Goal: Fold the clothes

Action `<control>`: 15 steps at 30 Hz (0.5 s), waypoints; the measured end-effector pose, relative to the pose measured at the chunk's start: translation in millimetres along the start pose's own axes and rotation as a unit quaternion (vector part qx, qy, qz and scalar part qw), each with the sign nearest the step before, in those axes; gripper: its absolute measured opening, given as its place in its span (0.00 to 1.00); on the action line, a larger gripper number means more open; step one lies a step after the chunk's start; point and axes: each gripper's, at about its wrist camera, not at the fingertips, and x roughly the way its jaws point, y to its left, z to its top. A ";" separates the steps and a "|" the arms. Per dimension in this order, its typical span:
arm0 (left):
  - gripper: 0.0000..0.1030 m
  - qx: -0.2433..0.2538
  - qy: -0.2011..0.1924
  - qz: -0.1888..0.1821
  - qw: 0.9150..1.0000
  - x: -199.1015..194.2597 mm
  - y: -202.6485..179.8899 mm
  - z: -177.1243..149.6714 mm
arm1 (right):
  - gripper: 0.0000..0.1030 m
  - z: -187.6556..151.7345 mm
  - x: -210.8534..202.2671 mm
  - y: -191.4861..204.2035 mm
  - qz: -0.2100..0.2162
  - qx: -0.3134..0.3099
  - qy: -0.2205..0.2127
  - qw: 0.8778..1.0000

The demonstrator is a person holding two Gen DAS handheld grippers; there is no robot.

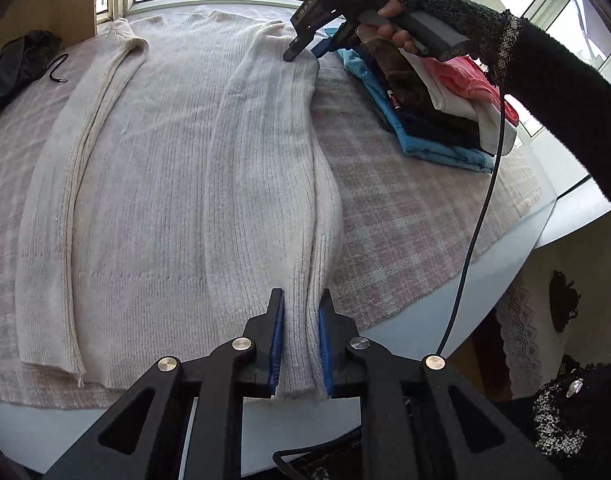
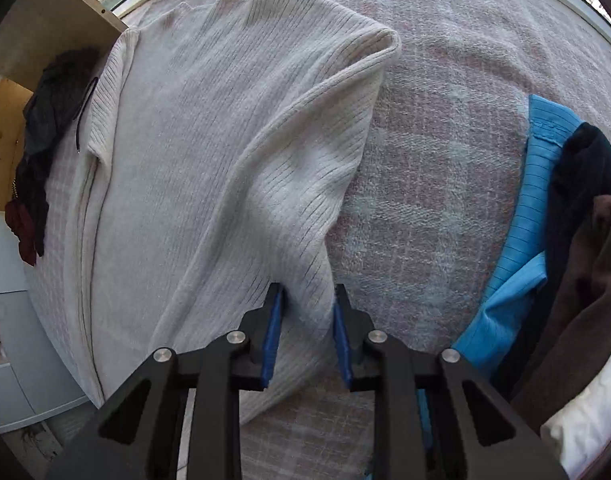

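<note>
A cream ribbed sweater [image 1: 153,184] lies flat on the checked blanket [image 1: 405,200], with its right side folded in over the body. In the left wrist view my left gripper [image 1: 303,300] is at the near hem, its blue pads closed on the folded edge. At the far end of that fold, a gloved hand holds my right gripper [image 1: 305,51]. The right wrist view shows the right gripper [image 2: 307,296] with the sweater [image 2: 225,152] pinched and tented between its pads.
A stack of folded clothes [image 1: 437,108] in blue, brown, white and pink sits right of the sweater, and the same stack [image 2: 545,240] lies close to the right gripper. A dark clothes pile [image 1: 17,64] and a hanger hook [image 1: 59,68] lie at far left. The table edge [image 1: 425,312] runs near. A cable [image 1: 481,208] hangs.
</note>
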 end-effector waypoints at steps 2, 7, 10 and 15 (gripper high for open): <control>0.14 -0.017 -0.007 -0.022 1.000 -3.3 7.8 0.4 | 0.13 2.6 -5.7 0.6 0.009 0.017 -0.008 1.000; 0.14 -0.083 -0.039 -0.082 0.992 -14.1 39.8 1.2 | 0.10 21.8 -37.3 25.1 0.051 0.049 -0.044 0.997; 0.14 -0.120 -0.062 -0.089 0.987 -23.4 65.8 1.6 | 0.10 42.1 -41.2 61.9 0.027 0.037 -0.055 0.997; 0.14 -0.188 -0.065 -0.075 0.977 -24.8 116.8 -6.5 | 0.09 86.2 -5.0 112.8 -0.053 0.005 -0.047 0.997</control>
